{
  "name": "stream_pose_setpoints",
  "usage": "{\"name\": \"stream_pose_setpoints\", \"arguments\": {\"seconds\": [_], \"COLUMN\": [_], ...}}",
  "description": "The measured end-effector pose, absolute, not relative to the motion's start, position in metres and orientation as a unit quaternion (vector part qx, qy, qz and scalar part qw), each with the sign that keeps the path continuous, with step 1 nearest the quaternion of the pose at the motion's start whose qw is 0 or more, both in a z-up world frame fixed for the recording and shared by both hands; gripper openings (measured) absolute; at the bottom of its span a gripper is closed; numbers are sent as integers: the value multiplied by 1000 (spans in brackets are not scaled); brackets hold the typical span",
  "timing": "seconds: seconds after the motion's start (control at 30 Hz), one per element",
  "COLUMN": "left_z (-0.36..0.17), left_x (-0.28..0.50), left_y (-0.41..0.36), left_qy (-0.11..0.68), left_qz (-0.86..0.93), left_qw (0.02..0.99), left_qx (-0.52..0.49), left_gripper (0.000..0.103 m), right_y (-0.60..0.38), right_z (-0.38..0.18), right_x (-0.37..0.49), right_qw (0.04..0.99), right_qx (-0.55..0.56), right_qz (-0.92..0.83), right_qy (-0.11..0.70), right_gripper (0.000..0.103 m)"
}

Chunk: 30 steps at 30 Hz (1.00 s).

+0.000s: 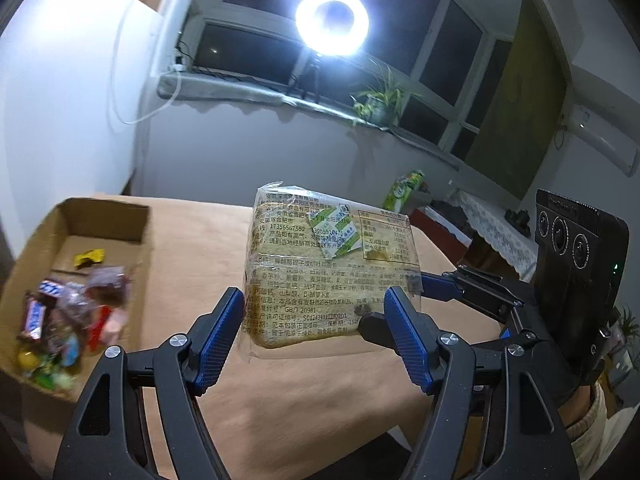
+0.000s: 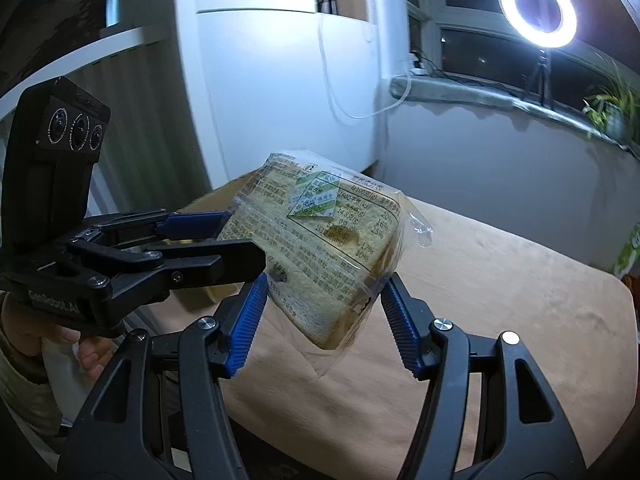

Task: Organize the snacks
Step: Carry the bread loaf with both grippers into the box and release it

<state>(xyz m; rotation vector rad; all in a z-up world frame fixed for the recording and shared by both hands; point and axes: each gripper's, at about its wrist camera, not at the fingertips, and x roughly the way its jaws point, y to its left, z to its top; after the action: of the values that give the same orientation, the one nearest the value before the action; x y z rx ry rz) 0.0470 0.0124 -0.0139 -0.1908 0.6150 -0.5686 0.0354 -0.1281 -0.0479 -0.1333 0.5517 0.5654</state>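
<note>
A clear-wrapped bread packet (image 1: 332,264) with printed text hangs in the air above the tan table (image 1: 192,256). Both grippers hold it. My left gripper (image 1: 316,312) is closed on its lower edge, one finger on each side. My right gripper (image 2: 322,296) grips the packet (image 2: 320,240) from the other side. In the left wrist view the right gripper's fingers (image 1: 444,284) reach in from the right. In the right wrist view the left gripper's fingers (image 2: 208,220) reach in from the left. A cardboard box (image 1: 104,216) at left holds several wrapped candies and bars (image 1: 68,312).
A ring light (image 1: 332,22) on a tripod and a potted plant (image 1: 380,104) stand on the windowsill behind the table. A green carton (image 1: 404,190) stands past the table's far right edge. A white cabinet (image 2: 280,72) stands at the far left.
</note>
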Motion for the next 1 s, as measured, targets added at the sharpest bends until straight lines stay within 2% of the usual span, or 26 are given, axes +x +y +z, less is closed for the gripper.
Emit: {"name": "stream_pose_setpoints", "arguments": {"seconds": [0.53,0.87,0.9,0.93,1.0], "left_z": [-20,-41,-43,-45,-46], "left_x": [28,40,44,52,61], "left_y": [106,166,171,176,180], "left_qy": [278,286,287,291,298], "left_qz": [-212,-162,-155,-133,-64], "left_qw": [929,933,934,937,946], "left_qx": [-120,-145,-144,-137,-106], "left_gripper": [71,71,71,71,74], "right_y": [-24,40,46,50,53], "right_z": [-55,-77,-82,-86,-92], "right_x": [39,82,91,96,104], "right_qw": [897,878,879,880,884], "right_qx": [-111,-130,-136,-144,-156], "right_qz": [330,364,358,349,329], "right_qy": [273,284,284,290,294], "right_gripper": [62,62,62,67,68]}}
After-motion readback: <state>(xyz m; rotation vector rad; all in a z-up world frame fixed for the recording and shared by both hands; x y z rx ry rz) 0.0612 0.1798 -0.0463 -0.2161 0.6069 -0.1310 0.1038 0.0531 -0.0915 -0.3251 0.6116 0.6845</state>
